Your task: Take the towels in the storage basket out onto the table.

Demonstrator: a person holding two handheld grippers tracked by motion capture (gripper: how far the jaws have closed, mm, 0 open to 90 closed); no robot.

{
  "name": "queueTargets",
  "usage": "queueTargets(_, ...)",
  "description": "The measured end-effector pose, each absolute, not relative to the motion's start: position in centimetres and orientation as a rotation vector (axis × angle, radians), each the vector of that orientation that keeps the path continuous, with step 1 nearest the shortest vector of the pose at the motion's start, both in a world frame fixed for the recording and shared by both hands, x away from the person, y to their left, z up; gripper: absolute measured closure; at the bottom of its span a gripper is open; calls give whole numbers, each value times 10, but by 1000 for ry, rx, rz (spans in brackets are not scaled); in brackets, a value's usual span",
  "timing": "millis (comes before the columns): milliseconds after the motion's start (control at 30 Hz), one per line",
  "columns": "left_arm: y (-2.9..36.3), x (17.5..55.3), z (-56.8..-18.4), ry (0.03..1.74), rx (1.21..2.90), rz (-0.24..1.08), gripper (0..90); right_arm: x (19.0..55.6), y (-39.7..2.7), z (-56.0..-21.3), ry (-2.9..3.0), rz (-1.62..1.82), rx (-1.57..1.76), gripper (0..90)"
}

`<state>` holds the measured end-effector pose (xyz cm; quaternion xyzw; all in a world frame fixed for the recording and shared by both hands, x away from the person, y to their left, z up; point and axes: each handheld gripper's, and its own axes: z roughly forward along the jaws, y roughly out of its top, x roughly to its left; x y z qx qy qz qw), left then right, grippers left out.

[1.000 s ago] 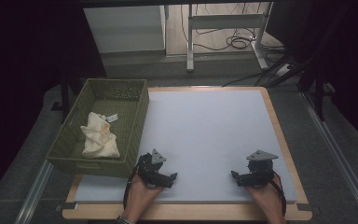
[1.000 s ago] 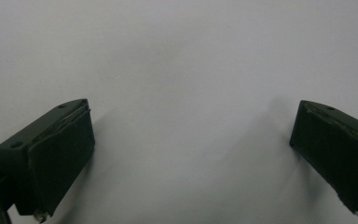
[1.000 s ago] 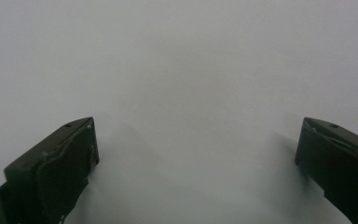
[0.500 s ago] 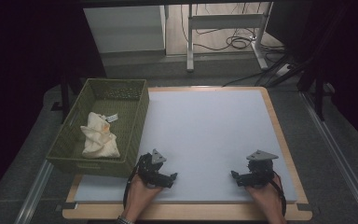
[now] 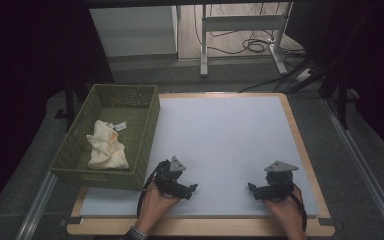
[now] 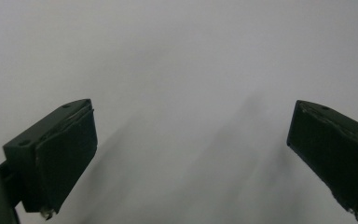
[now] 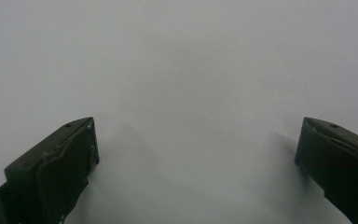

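Presently we find both grippers resting low over the white table top (image 5: 220, 135), near its front edge, each held in one of the person's hands. The left gripper (image 5: 189, 189) has its jaws set wide apart with nothing between them; in the left gripper view its fingers (image 6: 56, 154) frame bare white surface alone. The right gripper (image 5: 254, 189) stands likewise, jaws well apart and empty, and its fingers (image 7: 58, 161) show only blank table ahead.

The thing nearest the work is the cream cloth (image 5: 105, 146), lying crumpled in the green basket (image 5: 147, 137). It sits to the outer side of the left jaws and beyond them, well apart from them, and far across from the right jaws. A small tag (image 5: 120, 126) lies at its far edge.

We judge the cloth to be light, soft and limp: it will sag and trail when lifted, and offers no firm edge. It is not fragile and should not slip from a firm pinch. A raised fold near the top of the heap appears the best place to take hold, since a low grip risks catching the basket floor or weave. The basket walls stand high around it, so entry from above seems called for.

As to pose, the left hand (image 5: 155, 202) angles its gripper inward toward the table's middle; the right hand (image 5: 285, 212) turns its gripper inward too, so the two sets of jaws face roughly toward one another.
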<state>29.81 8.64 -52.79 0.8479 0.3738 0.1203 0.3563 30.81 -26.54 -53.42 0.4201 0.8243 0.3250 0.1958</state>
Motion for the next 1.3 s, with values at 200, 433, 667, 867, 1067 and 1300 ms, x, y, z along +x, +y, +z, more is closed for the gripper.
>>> queueTargets(200,81,304,-517,931,2189,281,20,308,-265,-534,2309,911,1177,0)
queueTargets(433,74,312,-500,914,2192,248,17,308,-265,-534,2310,911,1177,0)
queueTargets(667,68,317,-485,886,2217,238,9,308,-265,-534,2309,911,1177,0)
queueTargets(867,67,327,-467,858,2221,226,5,308,-265,-534,2309,911,1178,0)
queueTargets(1067,72,340,-449,846,2220,232,5,308,-265,-534,2309,911,1182,0)
queueTargets(1300,84,351,-431,873,2222,290,1,308,-265,-534,2308,913,1179,0)
